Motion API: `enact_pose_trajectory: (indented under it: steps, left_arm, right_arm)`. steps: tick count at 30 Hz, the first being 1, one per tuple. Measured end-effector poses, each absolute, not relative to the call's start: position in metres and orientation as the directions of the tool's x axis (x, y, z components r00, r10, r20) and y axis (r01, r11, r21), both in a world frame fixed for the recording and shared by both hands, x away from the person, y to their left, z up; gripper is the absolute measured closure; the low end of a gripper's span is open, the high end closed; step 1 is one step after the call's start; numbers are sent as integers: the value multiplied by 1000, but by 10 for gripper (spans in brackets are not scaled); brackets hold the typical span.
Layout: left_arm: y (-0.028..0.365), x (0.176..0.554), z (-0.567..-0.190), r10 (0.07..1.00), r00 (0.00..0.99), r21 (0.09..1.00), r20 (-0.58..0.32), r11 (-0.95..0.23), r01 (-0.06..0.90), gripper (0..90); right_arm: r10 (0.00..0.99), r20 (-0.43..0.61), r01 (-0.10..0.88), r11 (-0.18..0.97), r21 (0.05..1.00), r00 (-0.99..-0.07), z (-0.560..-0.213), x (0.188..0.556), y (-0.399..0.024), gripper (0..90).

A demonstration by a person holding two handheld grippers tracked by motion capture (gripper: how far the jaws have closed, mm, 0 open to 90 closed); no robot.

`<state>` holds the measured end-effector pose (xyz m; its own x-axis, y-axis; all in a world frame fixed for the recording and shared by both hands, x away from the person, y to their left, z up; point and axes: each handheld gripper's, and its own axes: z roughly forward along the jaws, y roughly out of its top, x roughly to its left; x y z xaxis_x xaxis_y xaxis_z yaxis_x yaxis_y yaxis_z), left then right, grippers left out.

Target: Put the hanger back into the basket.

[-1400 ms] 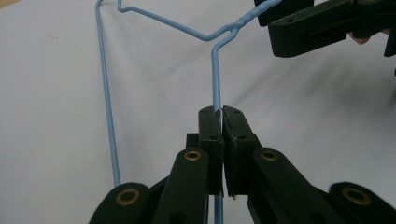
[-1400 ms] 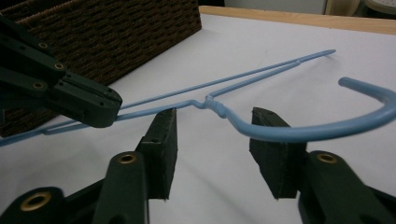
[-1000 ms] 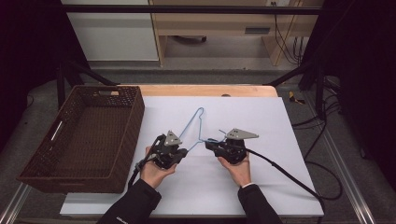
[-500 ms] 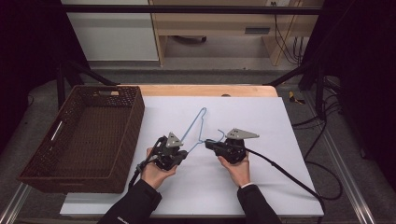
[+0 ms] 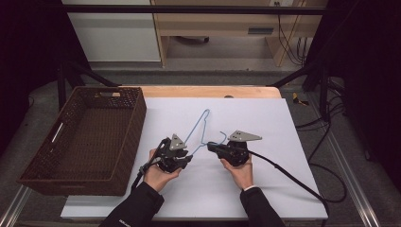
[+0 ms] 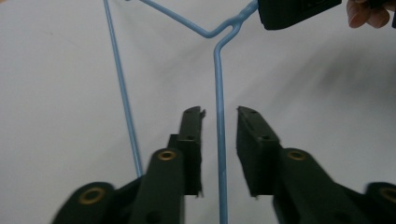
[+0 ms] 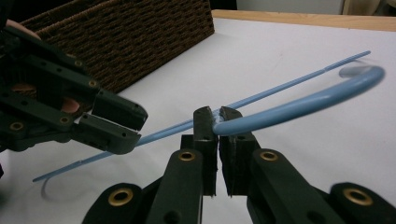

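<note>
Right claw [image 7: 215, 119] is clamped on the blue wire hanger [image 5: 198, 127] at the base of its hook, jaws pressed nearly together with the wire between their tips; the hook curves away past them, lifted off the white counter [image 5: 269, 118]. Left claw [image 6: 218, 126] stands open around one straight side of the same hanger, a jaw on either side of the wire and neither clearly touching it.

Outward from the claws, the hanger's triangle runs away from the person across the counter, its far corner near the brown wicker basket [image 5: 80, 137], which stands just beside the left claw at the counter's left edge. A hand [image 5: 161, 172] holds the left claw and another hand [image 5: 239, 170] the right, both reaching in from the near edge opposite the basket's long side.

By its look the hanger is light, thin and springy, smooth-coated, so it may twist or slide in a single pinch. Holding at the hook's neck and along a straight side seems a sound pairing to keep it from swinging.
</note>
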<state>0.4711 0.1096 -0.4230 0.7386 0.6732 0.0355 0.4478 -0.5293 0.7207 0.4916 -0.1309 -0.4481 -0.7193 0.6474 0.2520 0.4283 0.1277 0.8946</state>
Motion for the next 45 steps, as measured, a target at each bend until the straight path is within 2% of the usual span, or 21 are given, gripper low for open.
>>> enact_pose_trajectory:
  steps: [3,8,10,23,32,34,45]
  left_arm:
    - [104,473,-422,666,743,713,60,-550,435,562]
    - [95,478,-432,656,748,674,100,-597,434,536]
    - [94,481,-434,658,746,664,105,-605,440,558]
    - [86,479,-439,654,742,661,147,-623,418,847]
    - [84,474,-439,687,704,683,179,-602,414,866]
    - [87,474,-436,685,699,679,206,-614,403,868]
    - [110,471,-414,715,681,747,155,-536,393,870]
  right_arm:
    - [648,251,428,129,895,-719,-448,491,-131,859]
    - [647,249,426,131,895,-720,-448,492,-131,859]
    - [648,250,427,130,895,-720,-448,492,-131,859]
    - [653,244,423,129,897,-717,-447,491,-131,859]
    - [660,235,419,133,898,-713,-446,489,-131,847]
    - [663,222,413,144,900,-715,-444,487,-132,817]
    - [688,180,380,151,913,-704,-424,468,-164,673]
